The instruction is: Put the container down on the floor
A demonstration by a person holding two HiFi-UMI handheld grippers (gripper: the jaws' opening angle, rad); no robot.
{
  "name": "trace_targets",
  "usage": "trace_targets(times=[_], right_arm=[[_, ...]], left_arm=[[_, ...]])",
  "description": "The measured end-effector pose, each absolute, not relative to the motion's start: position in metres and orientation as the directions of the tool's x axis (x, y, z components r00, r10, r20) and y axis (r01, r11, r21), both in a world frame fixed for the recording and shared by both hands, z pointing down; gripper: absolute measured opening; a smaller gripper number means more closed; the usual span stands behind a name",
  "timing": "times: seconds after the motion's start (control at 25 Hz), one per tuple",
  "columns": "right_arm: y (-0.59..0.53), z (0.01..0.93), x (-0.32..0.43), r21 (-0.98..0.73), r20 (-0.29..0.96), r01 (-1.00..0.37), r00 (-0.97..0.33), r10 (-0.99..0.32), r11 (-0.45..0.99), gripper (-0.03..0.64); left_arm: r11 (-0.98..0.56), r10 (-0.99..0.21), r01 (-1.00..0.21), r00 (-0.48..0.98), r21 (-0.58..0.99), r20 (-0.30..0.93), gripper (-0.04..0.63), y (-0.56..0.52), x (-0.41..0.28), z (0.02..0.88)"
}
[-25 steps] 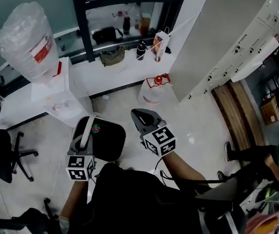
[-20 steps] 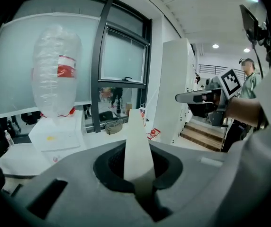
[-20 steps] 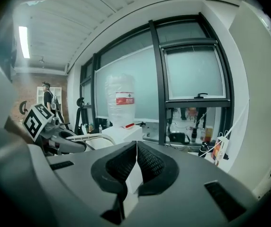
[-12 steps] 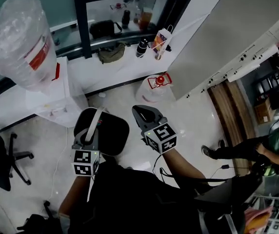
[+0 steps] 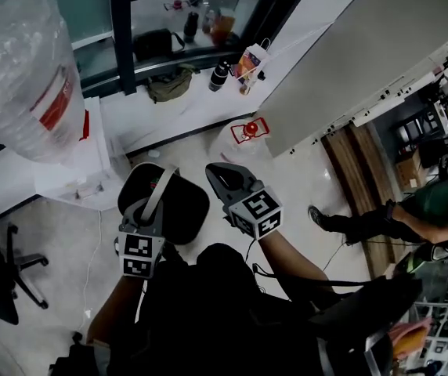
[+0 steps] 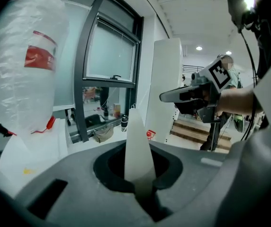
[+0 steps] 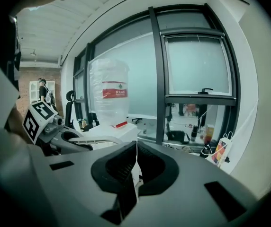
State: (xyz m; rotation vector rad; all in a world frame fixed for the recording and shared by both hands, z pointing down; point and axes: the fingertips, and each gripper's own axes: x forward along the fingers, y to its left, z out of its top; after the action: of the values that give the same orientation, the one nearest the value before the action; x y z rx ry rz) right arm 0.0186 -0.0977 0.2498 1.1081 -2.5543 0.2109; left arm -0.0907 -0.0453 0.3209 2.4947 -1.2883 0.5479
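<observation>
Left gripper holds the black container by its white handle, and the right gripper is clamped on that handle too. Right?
Not quite. The right gripper is not on the white handle: the right gripper view shows its jaws together on nothing, and the head view shows it beside the black container. The left gripper does hold the container by that handle.

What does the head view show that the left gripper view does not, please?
Only the head view: the black container and the marker cube behind it. Only the left gripper view: a ceiling light. Both: the big water bottle, the right tool, and the white handle gripped by the left tool.
</observation>
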Motion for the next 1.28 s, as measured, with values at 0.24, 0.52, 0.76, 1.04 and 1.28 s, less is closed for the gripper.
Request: trace_targets(times=[0.24,0.52,0.76,1.04,1.28], right_arm=[[-0.126,0.262,0.014,0.050,0.400,-0.691,-0.647,-0.649,0.721,0.009],[-0.172,0.290,0.020,0.018,0.423,-0.624,-0.703,-0.572,0.781,0.010],[-0.203,0.319,0.020,-0.009,0.447,-0.527,-0.762,-0.468,0.850,0.011],[-0.247,0.367,0.029,-0.013,0.458,-0.496,-0.775,-0.436,0.868,0.009],[-0.266,0.419,0.027,-0.071,0.501,-0.462,-0.783,-0.369,0.884,0.009]], left_arm=[[-0.573,-0.691,-0.813,0.549,0.108,0.470,0.026,-0.072,-0.085,0.322],[-0.550,-0.705,-0.831,0.514,0.080,0.489,0.026,-0.118,-0.069,0.343],[-0.527,-0.720,-0.849,0.467,0.034,0.513,0.026,-0.148,-0.061,0.370],[-0.492,-0.737,-0.870,0.427,0.017,0.523,0.026,-0.189,-0.055,0.417],[-0.506,-0.727,-0.863,0.439,0.021,0.528,0.026,-0.213,-0.048,0.465]])
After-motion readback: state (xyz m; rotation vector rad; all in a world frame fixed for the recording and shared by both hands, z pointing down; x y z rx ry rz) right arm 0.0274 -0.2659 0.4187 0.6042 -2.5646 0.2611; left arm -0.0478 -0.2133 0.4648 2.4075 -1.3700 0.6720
